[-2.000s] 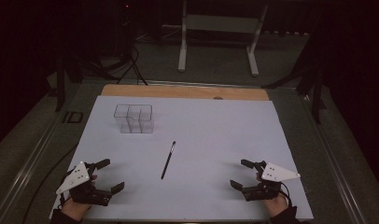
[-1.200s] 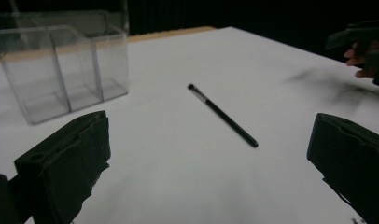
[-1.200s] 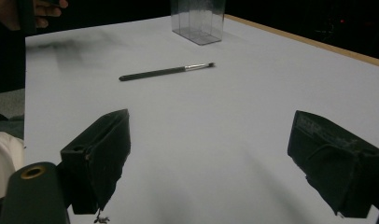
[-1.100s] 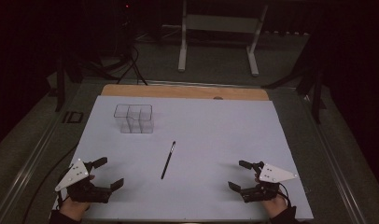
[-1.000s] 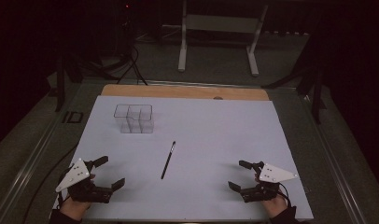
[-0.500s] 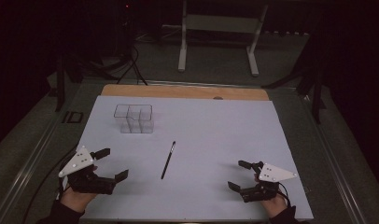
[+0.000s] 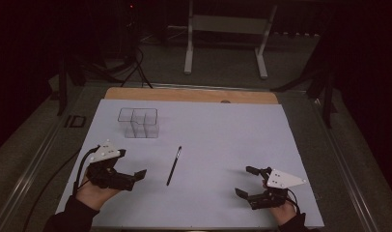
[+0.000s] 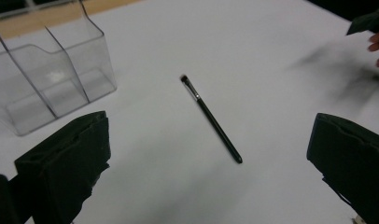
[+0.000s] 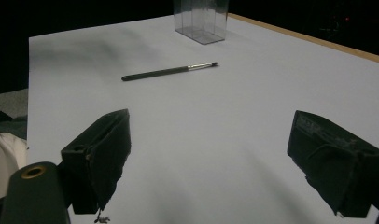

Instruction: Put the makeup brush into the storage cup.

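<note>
High view is showing you holding your left tool (image 7: 129, 169) at the lower left of the frame, over the white sheet (image 7: 223, 140) covering the table (image 7: 194, 94); its jaws are spreading wide and gripping nothing. Your right tool (image 7: 249, 181) is sitting at the lower right, jaws likewise spread wide and touching nothing. A thin black brush (image 7: 174, 165) is lying flat on the sheet between the two tools, nearer your left one, apart from both. A clear plastic organizer (image 7: 138, 123) with compartments is standing upright in the upper left part of the sheet, beyond the brush.

Left gripper view is showing the brush (image 8: 211, 119) lying between your spread jaws, farther off, with the organizer (image 8: 47, 74) at the upper left. Right gripper view is placing the brush (image 9: 169, 71) and the organizer (image 9: 201, 18) toward the top of the frame.
</note>
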Available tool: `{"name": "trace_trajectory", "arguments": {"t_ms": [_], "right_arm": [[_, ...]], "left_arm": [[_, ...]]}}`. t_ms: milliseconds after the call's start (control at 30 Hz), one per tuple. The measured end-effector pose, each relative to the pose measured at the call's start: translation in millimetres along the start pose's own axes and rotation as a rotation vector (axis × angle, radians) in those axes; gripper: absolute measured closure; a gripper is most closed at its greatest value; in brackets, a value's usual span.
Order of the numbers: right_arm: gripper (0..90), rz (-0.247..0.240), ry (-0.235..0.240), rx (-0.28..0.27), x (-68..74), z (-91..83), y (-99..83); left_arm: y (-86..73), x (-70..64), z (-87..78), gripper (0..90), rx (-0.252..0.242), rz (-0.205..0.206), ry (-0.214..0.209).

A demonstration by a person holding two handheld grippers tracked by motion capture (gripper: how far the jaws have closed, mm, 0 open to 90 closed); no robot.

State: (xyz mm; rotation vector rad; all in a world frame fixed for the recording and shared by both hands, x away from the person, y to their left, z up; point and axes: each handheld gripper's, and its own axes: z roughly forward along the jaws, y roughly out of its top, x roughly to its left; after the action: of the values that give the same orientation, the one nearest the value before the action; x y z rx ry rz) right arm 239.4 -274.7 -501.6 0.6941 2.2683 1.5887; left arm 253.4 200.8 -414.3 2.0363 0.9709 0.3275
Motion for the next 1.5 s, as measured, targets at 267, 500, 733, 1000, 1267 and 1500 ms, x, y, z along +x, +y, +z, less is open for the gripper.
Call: {"name": "trace_trajectory", "arguments": {"t_ms": [267,500,733,1000,1267,1500], "right_arm": [[13.4,-0.003,0.002,0.001,0.2,0.3,0.1],[13.4,-0.003,0.004,0.001,0.3,0.3,0.1],[13.4,-0.002,0.006,0.003,0.2,0.7,0.0],[13.4,0.000,0.009,0.002,0.1,1.0,0.0],[13.4,0.000,0.009,0.000,-0.1,0.9,-0.1],[13.4,0.001,0.008,0.001,-0.3,1.1,-0.1]], "left_arm": [[14.3,-10.0,18.5,2.1,0.067,-0.038,0.019],[27.3,-21.3,34.6,2.1,0.135,-0.027,0.064],[36.8,-18.4,51.9,3.0,0.210,-0.064,0.064],[44.1,-16.2,70.6,9.0,0.214,-0.105,0.038],[54.2,-16.3,86.7,9.6,0.247,-0.155,0.023],[62.1,-13.5,103.0,13.3,0.311,-0.172,0.039]]}}
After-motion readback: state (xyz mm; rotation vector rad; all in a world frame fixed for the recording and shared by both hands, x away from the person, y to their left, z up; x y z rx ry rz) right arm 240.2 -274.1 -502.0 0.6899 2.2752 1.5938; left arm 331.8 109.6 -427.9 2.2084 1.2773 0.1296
